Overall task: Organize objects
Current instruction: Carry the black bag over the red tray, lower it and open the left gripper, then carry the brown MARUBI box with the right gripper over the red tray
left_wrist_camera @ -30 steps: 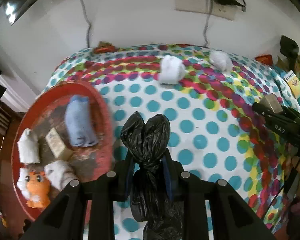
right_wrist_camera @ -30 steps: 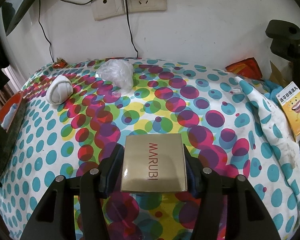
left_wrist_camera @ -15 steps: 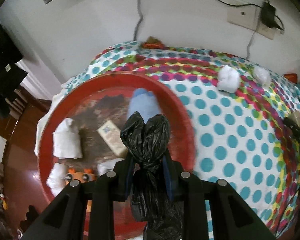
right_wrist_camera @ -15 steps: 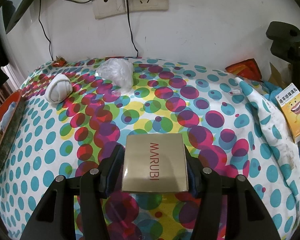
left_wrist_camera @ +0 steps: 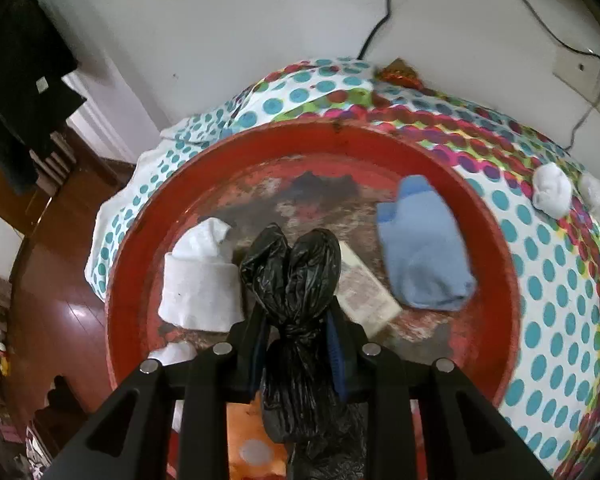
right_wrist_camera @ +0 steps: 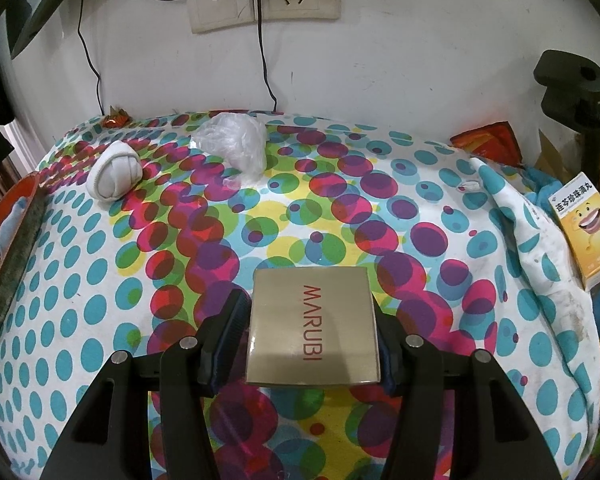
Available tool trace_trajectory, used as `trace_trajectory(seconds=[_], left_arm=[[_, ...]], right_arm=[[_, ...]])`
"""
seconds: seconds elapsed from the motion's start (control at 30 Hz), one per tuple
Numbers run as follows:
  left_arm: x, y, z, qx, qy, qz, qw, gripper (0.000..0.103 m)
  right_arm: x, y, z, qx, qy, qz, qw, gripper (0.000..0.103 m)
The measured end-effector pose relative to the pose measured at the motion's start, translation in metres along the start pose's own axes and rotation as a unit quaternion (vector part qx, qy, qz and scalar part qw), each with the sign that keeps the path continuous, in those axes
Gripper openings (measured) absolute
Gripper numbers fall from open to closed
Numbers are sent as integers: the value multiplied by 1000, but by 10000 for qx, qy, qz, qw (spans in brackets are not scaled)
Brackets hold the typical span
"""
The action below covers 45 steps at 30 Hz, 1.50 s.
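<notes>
My left gripper [left_wrist_camera: 296,320] is shut on a knotted black plastic bag [left_wrist_camera: 296,280] and hangs over the round red tray [left_wrist_camera: 496,240]. In the tray lie a blue sock [left_wrist_camera: 424,256], a folded white sock [left_wrist_camera: 200,280], a small tan box [left_wrist_camera: 366,296] and an orange toy [left_wrist_camera: 252,452] partly hidden under the fingers. My right gripper [right_wrist_camera: 310,320] is shut on a beige box printed MARUBI [right_wrist_camera: 312,324], held above the dotted tablecloth [right_wrist_camera: 420,200]. A rolled white sock [right_wrist_camera: 114,176] and a crumpled clear plastic bag [right_wrist_camera: 236,146] lie near the wall.
The tray's rim [right_wrist_camera: 10,256] shows at the left edge of the right wrist view. A yellow medicine box [right_wrist_camera: 588,228] and an orange packet [right_wrist_camera: 488,144] sit at the table's right. Cables hang from wall sockets [right_wrist_camera: 264,4]. Wooden floor [left_wrist_camera: 60,312] lies left of the table.
My left gripper has carried the black bag leftward from over the tablecloth to above the red tray. The right gripper and its box have stayed still.
</notes>
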State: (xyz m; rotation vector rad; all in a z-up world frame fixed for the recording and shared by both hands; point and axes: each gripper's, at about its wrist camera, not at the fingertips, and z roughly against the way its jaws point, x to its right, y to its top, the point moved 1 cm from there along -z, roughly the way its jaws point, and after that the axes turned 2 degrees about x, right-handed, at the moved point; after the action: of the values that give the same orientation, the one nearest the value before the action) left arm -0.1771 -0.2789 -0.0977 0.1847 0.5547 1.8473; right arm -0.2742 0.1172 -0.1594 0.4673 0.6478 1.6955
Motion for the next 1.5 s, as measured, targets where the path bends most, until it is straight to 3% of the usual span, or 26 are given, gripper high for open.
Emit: trace_trajectory(seconds=[0.27, 0.37, 0.5, 0.9, 1.1, 1.3, 1.43, 1.5], left_arm=[[-10, 9, -18, 23, 237, -64, 9997, 32], [-7, 8, -21, 9, 486, -240, 9985, 46], [-13, 5, -20, -6, 256, -96, 9996, 58], [-16, -41, 29, 399, 219, -45, 9990, 61], [-10, -65, 47, 577, 176, -253, 9979, 61], [-9, -83, 53, 534, -113, -432, 9976, 61], [-15, -94, 53, 537, -140, -557, 9969, 61], [-20, -99, 52, 505, -236, -517, 9971, 61]], right_arm=[[-1, 1, -1, -17, -50, 57, 10000, 54], [-2, 1, -1, -26, -77, 91, 9999, 54], [-2, 1, -1, -30, -89, 109, 9999, 54], [-1, 1, 0, -30, -75, 115, 9999, 54], [-1, 1, -2, -35, -98, 154, 9998, 54], [0, 2, -2, -43, -164, 162, 9997, 53], [-7, 3, 0, 3, -448, 310, 9985, 43], [-7, 5, 0, -56, -479, 207, 9986, 42]])
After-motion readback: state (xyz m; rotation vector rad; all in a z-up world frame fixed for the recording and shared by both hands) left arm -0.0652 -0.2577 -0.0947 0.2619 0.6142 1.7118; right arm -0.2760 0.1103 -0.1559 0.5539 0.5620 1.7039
